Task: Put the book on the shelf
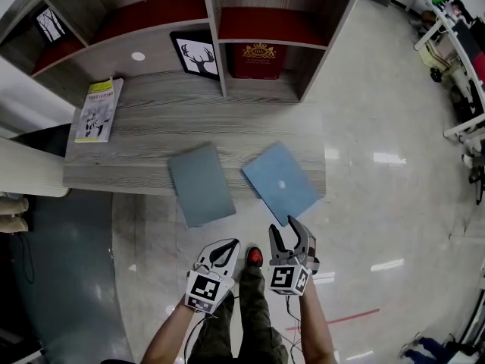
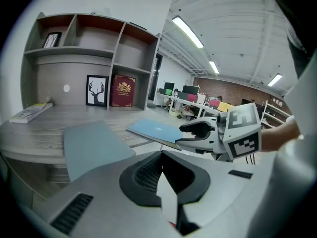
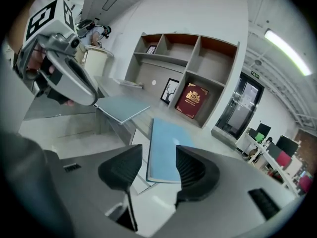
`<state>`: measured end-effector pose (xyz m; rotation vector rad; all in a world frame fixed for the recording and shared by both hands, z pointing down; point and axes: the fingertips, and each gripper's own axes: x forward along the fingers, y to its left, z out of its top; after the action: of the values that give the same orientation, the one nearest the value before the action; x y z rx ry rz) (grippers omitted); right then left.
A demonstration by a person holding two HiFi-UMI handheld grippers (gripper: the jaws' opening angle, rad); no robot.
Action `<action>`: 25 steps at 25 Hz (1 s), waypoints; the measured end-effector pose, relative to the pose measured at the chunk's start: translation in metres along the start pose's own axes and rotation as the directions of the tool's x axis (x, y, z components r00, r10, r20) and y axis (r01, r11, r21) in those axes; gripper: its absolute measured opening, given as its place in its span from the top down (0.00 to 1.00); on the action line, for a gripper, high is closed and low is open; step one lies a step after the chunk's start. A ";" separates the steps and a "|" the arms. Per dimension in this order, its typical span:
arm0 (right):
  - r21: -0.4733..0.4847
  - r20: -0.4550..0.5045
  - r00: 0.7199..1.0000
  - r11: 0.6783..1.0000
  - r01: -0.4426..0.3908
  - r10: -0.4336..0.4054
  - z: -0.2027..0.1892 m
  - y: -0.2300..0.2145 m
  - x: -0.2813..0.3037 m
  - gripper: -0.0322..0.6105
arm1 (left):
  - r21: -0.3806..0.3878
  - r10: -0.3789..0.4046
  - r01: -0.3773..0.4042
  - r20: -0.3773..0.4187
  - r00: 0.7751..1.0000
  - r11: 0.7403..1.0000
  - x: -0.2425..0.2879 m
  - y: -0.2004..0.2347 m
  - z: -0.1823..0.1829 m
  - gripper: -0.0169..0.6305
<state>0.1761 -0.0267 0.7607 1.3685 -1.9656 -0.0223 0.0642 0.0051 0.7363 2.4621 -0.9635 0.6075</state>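
Observation:
Two thin blue books lie on the grey wooden desk, both jutting over its front edge. The greyer book is on the left and the light blue book on the right. My right gripper stands open just in front of the light blue book's near corner. In the right gripper view that light blue book shows in the gap of my right gripper, and neither pad presses on it. My left gripper is shut and holds nothing, below the greyer book.
The shelf unit rises behind the desk, with a red book and a deer picture in its lower bays. A yellow-green booklet lies at the desk's left end. Glossy floor and the person's shoe are below.

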 end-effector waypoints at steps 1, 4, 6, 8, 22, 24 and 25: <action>-0.012 -0.003 1.000 1.000 0.002 -0.002 -0.004 0.002 0.003 0.60 | -0.001 -0.001 0.001 -0.001 1.000 1.000 0.000 0.000 -0.001 0.96; -0.047 -0.021 0.999 0.998 0.028 -0.029 -0.011 0.004 0.011 0.55 | -0.003 -0.008 0.008 -0.010 1.000 1.000 0.000 0.002 -0.007 0.96; -0.101 -0.031 0.998 0.993 0.056 -0.060 -0.019 0.004 0.017 0.53 | -0.003 -0.015 0.015 -0.014 1.000 1.000 0.000 0.002 -0.010 0.96; -0.146 -0.045 0.996 0.987 0.072 -0.079 -0.026 0.004 0.023 0.53 | -0.006 -0.017 0.017 -0.016 1.000 1.000 0.000 0.002 -0.014 0.96; -0.255 -0.094 0.988 0.963 0.093 -0.120 -0.040 0.002 0.047 0.51 | -0.034 -0.001 -0.001 -0.052 0.999 0.999 0.003 0.011 -0.032 0.96; -0.258 -0.102 0.987 0.961 0.098 -0.128 -0.038 -0.001 0.048 0.51 | -0.035 0.001 -0.003 -0.059 0.998 0.999 0.003 0.012 -0.034 0.96; -0.267 -0.104 0.986 0.959 0.101 -0.133 -0.038 -0.002 0.049 0.51 | -0.035 0.002 -0.004 -0.063 0.998 0.999 0.004 0.012 -0.035 0.96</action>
<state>0.1908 -0.0534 0.8151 1.2791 -1.7115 -0.2403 0.0496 0.0132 0.7693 2.3961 -0.9457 0.6597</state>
